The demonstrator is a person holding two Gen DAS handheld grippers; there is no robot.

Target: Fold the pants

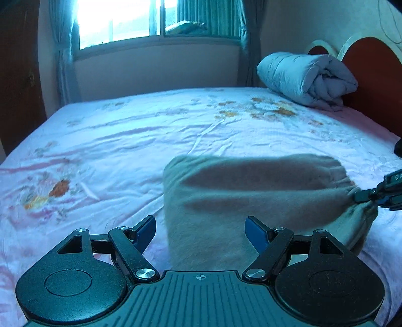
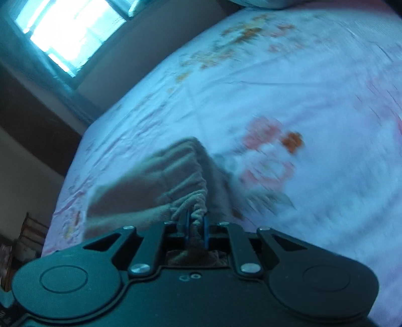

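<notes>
A pair of soft beige fleece pants (image 1: 251, 201), folded into a thick rectangular bundle, lies on the near part of a wide bed (image 1: 125, 140) covered with a pale pink sheet printed with orange and red flowers. The gathered elastic waistband (image 2: 193, 198) sits at the bundle's right end as seen from the left wrist camera, bunched into tight ridges. The right hand-held gripper (image 2: 195, 221), black with blue pads, is clamped on that waistband, its jaws nearly together with a pinch of fleece squeezed between them; in the left wrist view its tip enters from the right edge and bites the same gathered corner (image 1: 361, 196). The left hand-held gripper (image 1: 200, 231), of the same black build with blue pads, hangs above the near edge of the bundle with its jaws spread wide and nothing held, the beige fabric showing in the gap between them without touching either pad. Beyond the pants the sheet runs back, lightly wrinkled, to a rolled pale blue-grey quilt (image 1: 306, 78) resting against a reddish-brown headboard with cream curved trim (image 1: 371, 75). A bright window (image 1: 120, 20) framed by teal curtains (image 1: 62, 55) fills the far wall. The right wrist view is blurred across much of the sheet
</notes>
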